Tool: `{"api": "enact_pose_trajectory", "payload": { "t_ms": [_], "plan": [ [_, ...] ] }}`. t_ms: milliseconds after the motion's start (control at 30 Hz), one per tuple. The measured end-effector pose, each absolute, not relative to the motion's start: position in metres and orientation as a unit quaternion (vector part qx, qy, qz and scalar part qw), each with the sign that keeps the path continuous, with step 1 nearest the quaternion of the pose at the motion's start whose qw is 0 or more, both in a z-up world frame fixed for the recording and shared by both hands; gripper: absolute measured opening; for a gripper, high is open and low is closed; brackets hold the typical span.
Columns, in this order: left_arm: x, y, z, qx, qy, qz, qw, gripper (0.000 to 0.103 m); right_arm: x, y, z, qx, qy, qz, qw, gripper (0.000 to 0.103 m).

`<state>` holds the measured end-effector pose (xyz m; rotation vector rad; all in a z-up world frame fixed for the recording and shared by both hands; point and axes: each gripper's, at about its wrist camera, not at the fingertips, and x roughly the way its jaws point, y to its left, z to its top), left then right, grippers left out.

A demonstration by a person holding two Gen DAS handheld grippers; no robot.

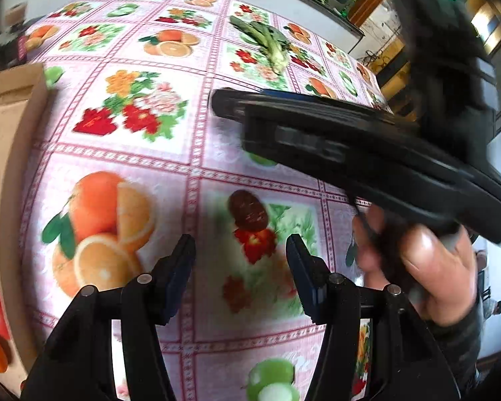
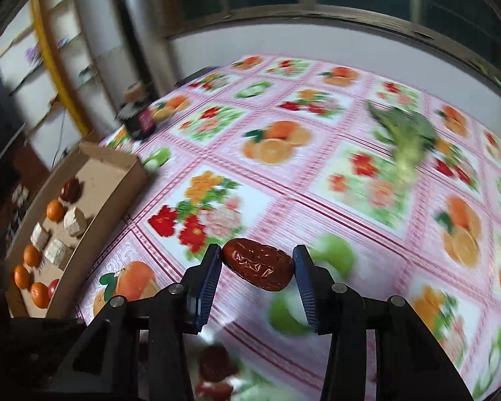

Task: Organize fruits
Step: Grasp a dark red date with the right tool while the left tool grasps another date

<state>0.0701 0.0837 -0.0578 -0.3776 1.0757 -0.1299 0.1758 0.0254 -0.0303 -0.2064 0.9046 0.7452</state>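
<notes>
We hold red date (image 2: 258, 269) endwise in right hand-held gripper (image 2: 258, 267); left hand-held gripper (image 1: 240, 267) wide, empty. Risk: date slips before box (image 2: 93, 200) at nine o'clock.

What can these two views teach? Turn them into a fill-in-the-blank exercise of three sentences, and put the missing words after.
1. The red date is clamped in the ____ gripper.
2. The left gripper is ____, with nothing between its fingers.
3. The leafy green vegetable lies on the tablecloth, ____ the cardboard box.

Missing words: right; open; outside.
</notes>
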Motion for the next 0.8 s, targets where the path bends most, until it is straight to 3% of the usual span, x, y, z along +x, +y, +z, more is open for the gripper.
{"api": "enact_pose_trajectory", "payload": {
  "t_ms": [133,167,233,267,800],
  "plan": [
    [0.084,0.061,-0.058,-0.13,0.503,-0.04,0.854,0.055,0.171,-0.014,-0.021,-0.057,0.427,0.321,0.843,0.045],
    [0.086,0.058,-0.059,-0.12,0.502,-0.036,0.856,0.051,0.17,-0.023,-0.02,-0.048,0.427,0.315,0.847,0.045],
    [0.091,0.054,-0.059,-0.095,0.499,-0.019,0.861,0.028,0.166,-0.037,-0.017,-0.034,0.426,0.304,0.851,0.045],
    [0.093,0.054,-0.06,-0.09,0.5,-0.017,0.861,0.025,0.165,-0.042,-0.016,-0.029,0.425,0.3,0.853,0.045],
    [0.036,0.067,-0.032,-0.069,0.478,-0.006,0.876,0.025,0.093,-0.05,0.008,-0.001,0.408,0.336,0.849,0.045]
  ]
}}
